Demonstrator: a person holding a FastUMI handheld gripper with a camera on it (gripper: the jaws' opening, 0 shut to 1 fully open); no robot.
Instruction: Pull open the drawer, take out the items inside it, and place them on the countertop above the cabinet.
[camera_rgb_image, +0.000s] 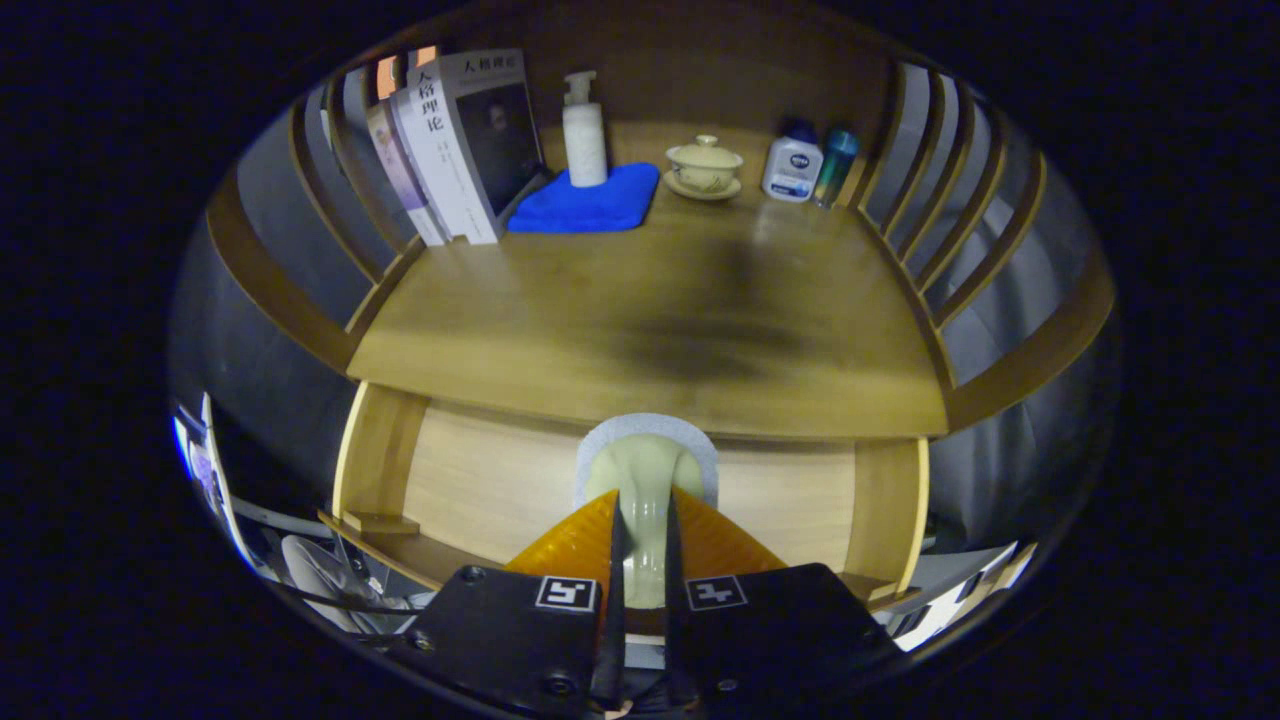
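The drawer front (480, 480) is a light wood panel under the countertop (600, 300), set between two wooden posts. A pale cream handle (645, 465) backed by a grey pad sticks out from the middle of it. My gripper (640, 505) is right at this handle. Its orange fingers (570, 545) are drawn close together with the handle's stem pinched between them. The inside of the drawer is hidden.
At the back of the countertop stand leaning books (460, 150), a white pump bottle (585, 130) on a blue cloth (590, 200), a lidded cup on a saucer (705, 165), a white bottle (792, 165) and a teal bottle (835, 165). Slatted wooden rails (960, 200) border both sides.
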